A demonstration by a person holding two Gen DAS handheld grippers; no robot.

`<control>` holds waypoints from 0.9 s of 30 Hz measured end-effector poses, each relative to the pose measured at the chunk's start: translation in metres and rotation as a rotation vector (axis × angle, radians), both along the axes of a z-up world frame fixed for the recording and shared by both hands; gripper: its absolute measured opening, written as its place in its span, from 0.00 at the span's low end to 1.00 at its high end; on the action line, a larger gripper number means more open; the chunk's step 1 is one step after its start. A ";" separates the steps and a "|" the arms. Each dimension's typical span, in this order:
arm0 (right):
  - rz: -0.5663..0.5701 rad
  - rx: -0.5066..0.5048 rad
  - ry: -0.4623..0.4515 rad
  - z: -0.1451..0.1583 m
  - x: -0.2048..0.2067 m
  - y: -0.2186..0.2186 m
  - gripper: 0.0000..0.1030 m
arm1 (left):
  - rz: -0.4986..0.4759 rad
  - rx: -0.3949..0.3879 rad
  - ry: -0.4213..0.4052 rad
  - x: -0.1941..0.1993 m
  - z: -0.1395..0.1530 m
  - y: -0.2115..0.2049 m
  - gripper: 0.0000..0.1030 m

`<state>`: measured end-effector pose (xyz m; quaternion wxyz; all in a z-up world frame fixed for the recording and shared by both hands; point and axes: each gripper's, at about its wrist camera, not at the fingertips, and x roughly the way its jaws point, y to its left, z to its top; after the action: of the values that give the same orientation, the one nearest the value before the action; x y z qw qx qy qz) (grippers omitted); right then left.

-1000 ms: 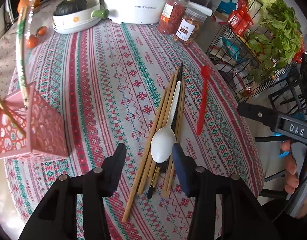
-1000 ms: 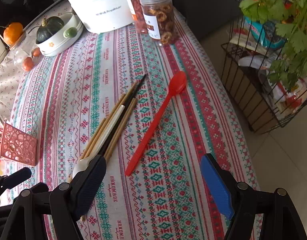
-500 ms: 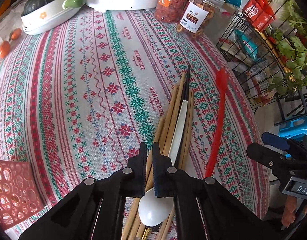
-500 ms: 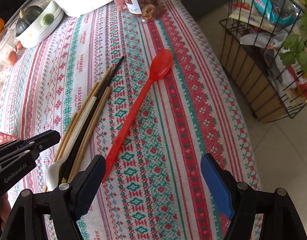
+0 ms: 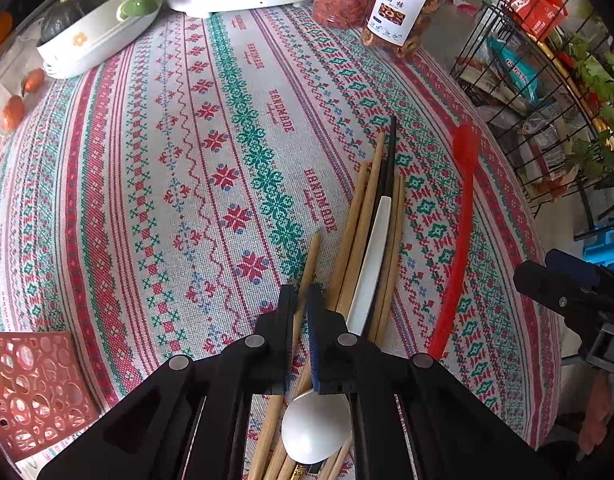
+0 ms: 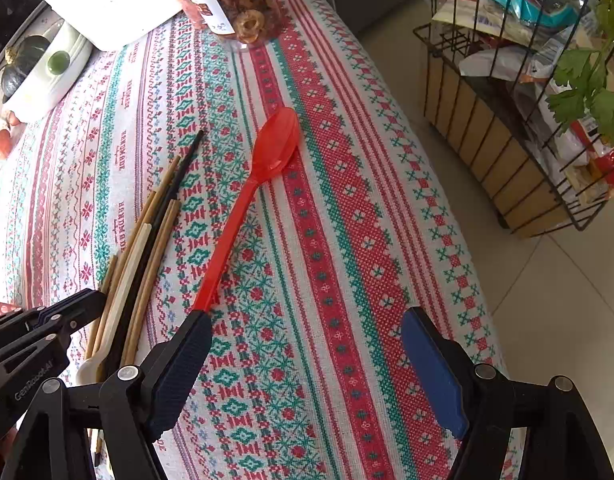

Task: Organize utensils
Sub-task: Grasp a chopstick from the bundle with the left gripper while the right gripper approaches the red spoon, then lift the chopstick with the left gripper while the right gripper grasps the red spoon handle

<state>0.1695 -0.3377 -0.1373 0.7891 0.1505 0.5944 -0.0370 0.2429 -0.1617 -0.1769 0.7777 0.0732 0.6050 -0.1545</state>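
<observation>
Chopstick (image 5: 307, 268) pinched in left tool (image 5: 300, 300), off the bundle's (image 5: 371, 240) nine o'clock side | light, stiff, slippery: grip mid-shaft | right tool (image 6: 303, 360) gaping, red spoon's (image 6: 251, 200) handle tip by its left pad.

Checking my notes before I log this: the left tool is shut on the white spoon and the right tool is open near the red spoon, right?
Not quite. The left tool is shut on a wooden chopstick, not the white spoon, which lies beside it, as the left wrist view shows. The right tool is open near the red spoon.
</observation>
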 end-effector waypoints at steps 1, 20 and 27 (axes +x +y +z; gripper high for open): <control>0.000 -0.001 0.000 0.000 0.000 0.001 0.80 | -0.013 0.023 -0.019 -0.003 0.001 -0.005 0.06; 0.009 -0.011 0.001 -0.009 0.019 0.016 0.80 | 0.025 -0.126 -0.237 -0.096 0.089 0.091 0.04; -0.063 0.102 -0.022 -0.014 0.045 0.001 0.66 | 0.086 -0.237 -0.279 -0.121 0.110 0.137 0.04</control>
<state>0.2145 -0.3370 -0.1514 0.7853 0.2095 0.5818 -0.0297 0.1221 -0.0244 -0.0667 0.8632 -0.0242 0.4712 -0.1794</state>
